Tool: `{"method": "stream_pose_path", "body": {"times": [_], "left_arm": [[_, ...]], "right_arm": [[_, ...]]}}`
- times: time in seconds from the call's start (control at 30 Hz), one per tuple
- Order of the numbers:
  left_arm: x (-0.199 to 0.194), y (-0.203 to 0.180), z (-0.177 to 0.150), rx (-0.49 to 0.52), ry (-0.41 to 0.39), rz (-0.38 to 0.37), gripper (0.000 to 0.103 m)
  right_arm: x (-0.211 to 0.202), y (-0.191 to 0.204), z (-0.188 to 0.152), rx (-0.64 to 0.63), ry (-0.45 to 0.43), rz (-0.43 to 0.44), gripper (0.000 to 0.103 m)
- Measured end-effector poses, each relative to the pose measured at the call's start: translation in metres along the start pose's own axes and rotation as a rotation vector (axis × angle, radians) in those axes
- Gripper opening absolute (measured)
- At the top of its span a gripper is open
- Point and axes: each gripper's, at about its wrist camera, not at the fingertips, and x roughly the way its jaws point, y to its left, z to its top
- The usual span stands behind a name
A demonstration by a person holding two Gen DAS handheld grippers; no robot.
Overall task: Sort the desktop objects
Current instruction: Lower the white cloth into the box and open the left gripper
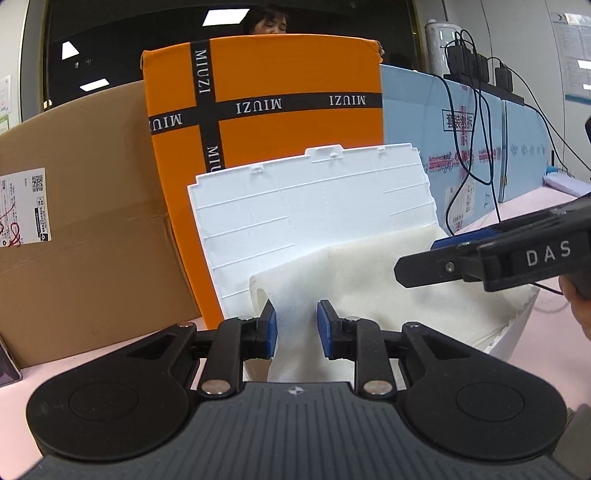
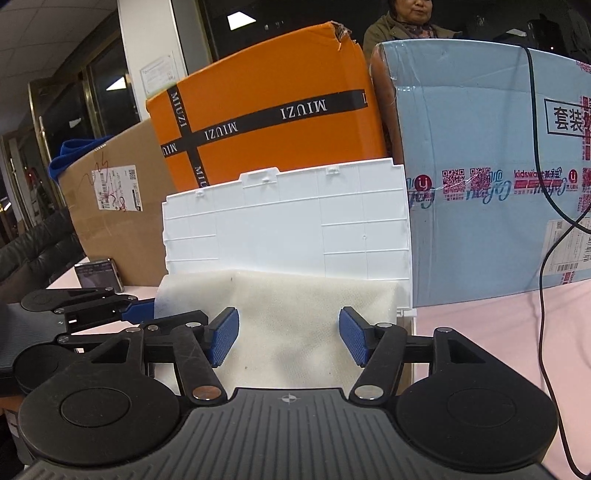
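Left wrist view: your left gripper point(image 1: 295, 328) fills the lower frame, its 2 blue pads point(image 1: 269, 330) close together with a fold of the white cloth point(image 1: 369, 288) standing between them; the cloth seems pinched, though contact on the right pad is hard to confirm.
Right wrist view: your right gripper point(image 2: 289, 338) hovers over the same cloth point(image 2: 295, 332) with its jaws spread wide and nothing between the pads.
Count of grippers: 2, each visible in the other's camera; the right one enters the left view from the right edge point(image 1: 417, 266), its tips hard to make out.
Count of boxes: 3 stand behind, a brown carton point(image 1: 85, 236), an orange box point(image 1: 266, 99) with black MIUZI bands, and a light blue carton point(image 2: 491, 166).
Container: 1 white plastic bin point(image 2: 288, 229) sits on the pink table point(image 2: 498, 332) in front of the boxes, its ribbed back wall upright.
Contents: 1 white cloth lies draped in and over the bin, hiding its interior.
Cables: black cables point(image 2: 543, 221) hang across the blue carton; you cannot count them reliably.
Cut off: a small dark device point(image 2: 99, 275) by the brown carton and a blue item point(image 2: 74, 155) on top of that carton are only partly seen.
Person: 1 person point(image 2: 399, 26) stands behind the boxes, mostly hidden.
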Motion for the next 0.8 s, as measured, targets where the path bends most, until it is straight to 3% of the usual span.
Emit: {"method": "stream_pose_path", "body": {"times": [0.27, 0.47, 0.53, 0.6, 0.73, 0.77, 0.8], "left_arm": [[0.005, -0.004, -0.002, 0.033, 0.033, -0.026, 0.022], [0.006, -0.004, -0.001, 0.034, 0.037, -0.025, 0.025], [0.004, -0.002, -0.002, 0.02, 0.025, -0.018, 0.035], [0.0, 0.002, -0.001, -0.009, 0.009, -0.012, 0.061], [-0.012, 0.003, 0.0, -0.036, -0.031, -0.006, 0.071], [-0.016, 0.003, -0.001, -0.042, -0.046, 0.002, 0.083], [-0.02, 0.003, -0.001, -0.05, -0.064, 0.011, 0.087]], "right_arm": [[0.013, -0.005, -0.005, 0.056, 0.093, -0.011, 0.062], [0.012, -0.008, -0.008, 0.076, 0.094, 0.009, 0.065], [0.005, -0.01, -0.008, 0.087, 0.059, 0.027, 0.067], [-0.004, -0.011, -0.008, 0.089, 0.015, 0.039, 0.068], [-0.023, -0.011, -0.01, 0.072, -0.075, 0.036, 0.074], [-0.027, -0.011, -0.01, 0.069, -0.095, 0.035, 0.076], [-0.031, -0.011, -0.011, 0.067, -0.111, 0.032, 0.078]]}}
